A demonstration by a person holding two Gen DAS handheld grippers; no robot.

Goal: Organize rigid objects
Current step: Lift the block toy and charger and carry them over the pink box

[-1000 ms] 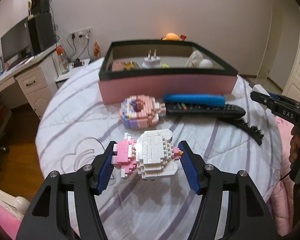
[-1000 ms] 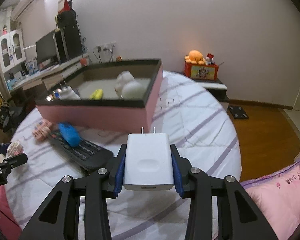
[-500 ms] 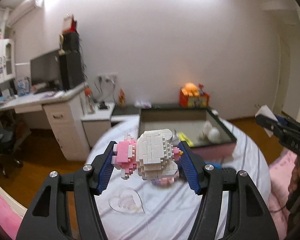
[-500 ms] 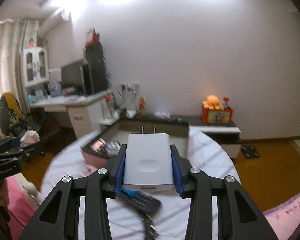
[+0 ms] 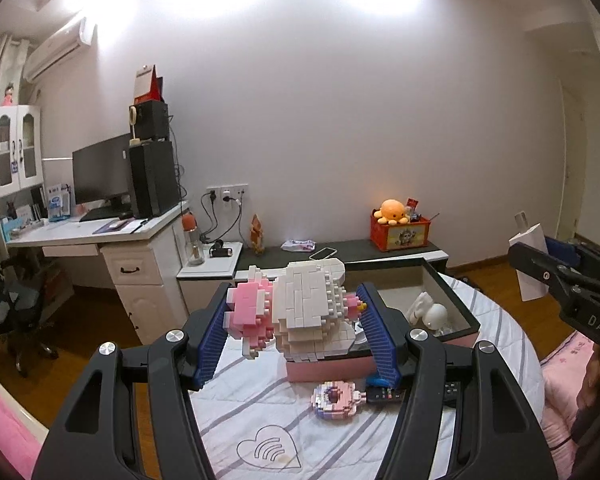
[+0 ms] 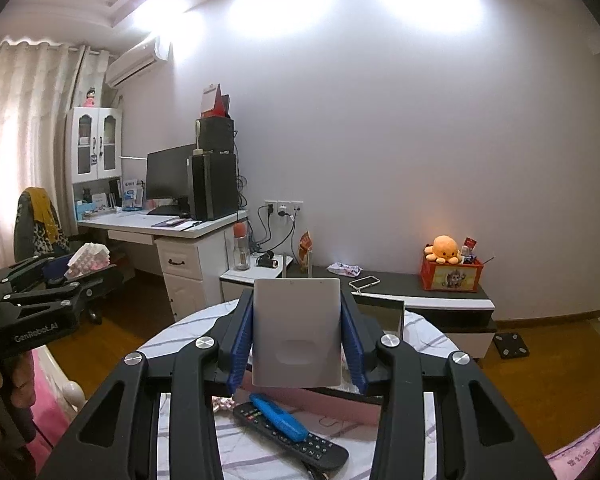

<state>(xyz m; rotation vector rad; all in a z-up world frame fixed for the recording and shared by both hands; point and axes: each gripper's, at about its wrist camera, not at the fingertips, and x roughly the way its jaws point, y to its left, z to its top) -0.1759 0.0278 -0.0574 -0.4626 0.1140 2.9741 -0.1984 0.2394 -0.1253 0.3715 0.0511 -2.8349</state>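
From the left wrist, the left claw [image 5: 296, 322] is clamped on a pink-and-white brick-built figure [image 5: 296, 312], held in the air above the near wall of the pink storage box [image 5: 328, 368]. White rounded items [image 5: 430, 312] already lie inside the box. On the striped bedspread [image 5: 236, 400], by the box's near wall, a brick-built donut [image 5: 336, 396] waits.

From the right wrist, the right claw [image 6: 297, 340] grips a white plug-in charger [image 6: 296, 336], prongs up, also aloft near the box. Below it a black remote control [image 6: 296, 438] with a blue object [image 6: 278, 416] on top lies on the bedspread.

I judge the sorting partway done: two pieces in hand, at least three left out.
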